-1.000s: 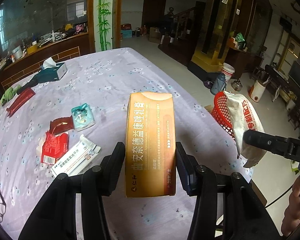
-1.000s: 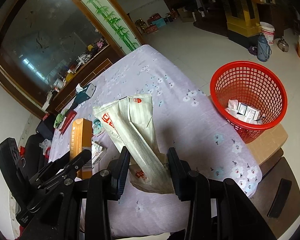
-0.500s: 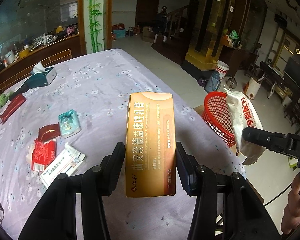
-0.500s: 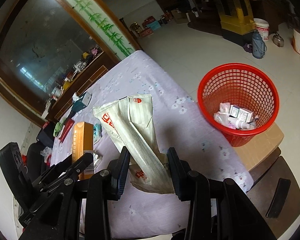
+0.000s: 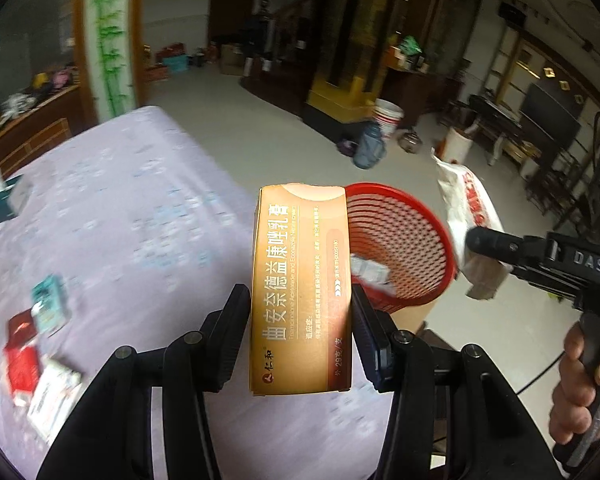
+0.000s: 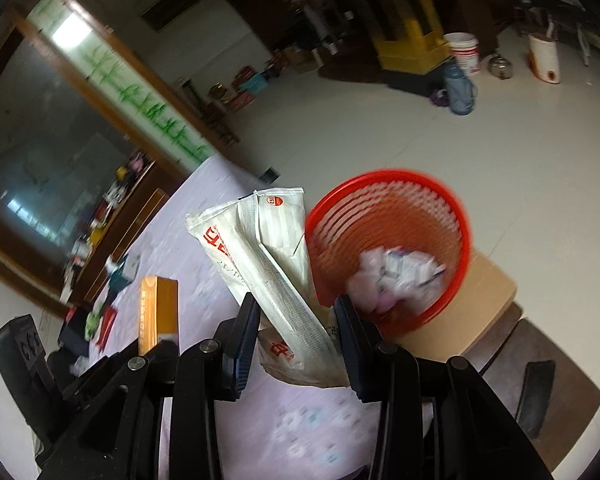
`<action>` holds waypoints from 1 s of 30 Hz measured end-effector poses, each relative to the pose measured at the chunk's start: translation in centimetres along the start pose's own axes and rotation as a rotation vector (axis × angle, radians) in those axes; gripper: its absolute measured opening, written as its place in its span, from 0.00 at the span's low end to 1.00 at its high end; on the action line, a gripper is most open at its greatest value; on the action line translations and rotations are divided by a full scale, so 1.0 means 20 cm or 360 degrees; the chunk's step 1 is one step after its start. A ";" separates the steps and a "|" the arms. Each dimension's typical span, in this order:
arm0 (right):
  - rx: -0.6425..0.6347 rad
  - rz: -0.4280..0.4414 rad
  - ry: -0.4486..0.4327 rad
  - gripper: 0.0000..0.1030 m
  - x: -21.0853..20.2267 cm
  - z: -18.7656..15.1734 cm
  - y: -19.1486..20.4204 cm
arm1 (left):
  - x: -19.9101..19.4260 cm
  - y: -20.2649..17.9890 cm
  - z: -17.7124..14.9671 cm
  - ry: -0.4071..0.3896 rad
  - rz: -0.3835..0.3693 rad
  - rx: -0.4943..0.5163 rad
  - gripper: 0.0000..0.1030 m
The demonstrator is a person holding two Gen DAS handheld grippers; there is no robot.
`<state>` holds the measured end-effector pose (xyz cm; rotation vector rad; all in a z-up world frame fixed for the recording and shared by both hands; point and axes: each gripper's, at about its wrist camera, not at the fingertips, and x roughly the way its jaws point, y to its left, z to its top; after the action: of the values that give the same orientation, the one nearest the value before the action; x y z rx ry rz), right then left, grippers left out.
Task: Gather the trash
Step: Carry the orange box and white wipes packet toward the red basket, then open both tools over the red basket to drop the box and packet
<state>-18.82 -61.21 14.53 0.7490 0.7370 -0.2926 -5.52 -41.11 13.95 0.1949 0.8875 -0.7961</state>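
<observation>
Left tongs [image 5: 300, 320] clamp orange cardboard box [image 5: 300, 292]; right tongs [image 6: 296, 332] clamp white plastic packet [image 6: 268, 256], beside red mesh basket [image 6: 456, 216] holding crumpled wrappers [image 6: 392, 276].

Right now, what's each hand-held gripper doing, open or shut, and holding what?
Left hand-held gripper: shut on the tall orange cardboard medicine box.
Right hand-held gripper: shut on the crumpled white plastic bag with red print.

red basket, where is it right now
In both wrist views the red basket stands on a cardboard box off the table's end, just beyond the orange box and white bag.
</observation>
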 end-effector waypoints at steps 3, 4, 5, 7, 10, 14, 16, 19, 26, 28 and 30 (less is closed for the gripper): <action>0.0049 -0.0039 -0.0005 0.40 0.02 0.09 -0.09 | 0.12 -0.10 0.09 0.0038 -0.0081 0.0034 0.47; 0.0070 -0.0053 -0.0004 0.40 0.03 0.12 -0.13 | 0.15 -0.13 0.12 0.0046 -0.0100 0.0045 0.47; 0.0087 -0.0059 -0.0002 0.40 0.05 0.15 -0.16 | 0.20 -0.17 0.15 0.0061 -0.0124 0.0058 0.48; 0.0108 -0.0073 0.0008 0.40 0.08 0.20 -0.21 | 0.29 -0.23 0.20 0.0093 -0.0156 0.0065 0.48; 0.0151 -0.0082 0.0019 0.41 0.13 0.26 -0.27 | 0.39 -0.29 0.26 0.0130 -0.0191 0.0066 0.48; 0.0179 -0.0118 0.0036 0.47 0.19 0.32 -0.33 | 0.50 -0.34 0.33 0.0165 -0.0221 0.0051 0.49; 0.0171 -0.0125 0.0040 0.49 0.21 0.35 -0.34 | 0.54 -0.34 0.36 0.0182 -0.0223 0.0043 0.58; 0.0151 -0.0121 0.0049 0.50 0.21 0.36 -0.35 | 0.54 -0.34 0.36 0.0166 -0.0204 0.0006 0.64; 0.0004 -0.0128 0.0045 0.50 0.16 0.31 -0.26 | 0.43 -0.31 0.30 0.0110 -0.0151 0.0010 0.65; -0.0060 -0.0127 0.0042 0.50 0.14 0.26 -0.20 | 0.38 -0.30 0.26 0.0081 -0.0114 0.0013 0.66; -0.0134 -0.0150 0.0045 0.50 0.14 0.21 -0.14 | 0.34 -0.27 0.23 0.0064 -0.0072 0.0021 0.66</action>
<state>-16.04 -66.04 13.28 0.6405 0.8080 -0.3350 -3.93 -50.60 12.64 0.2035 0.9272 -0.8428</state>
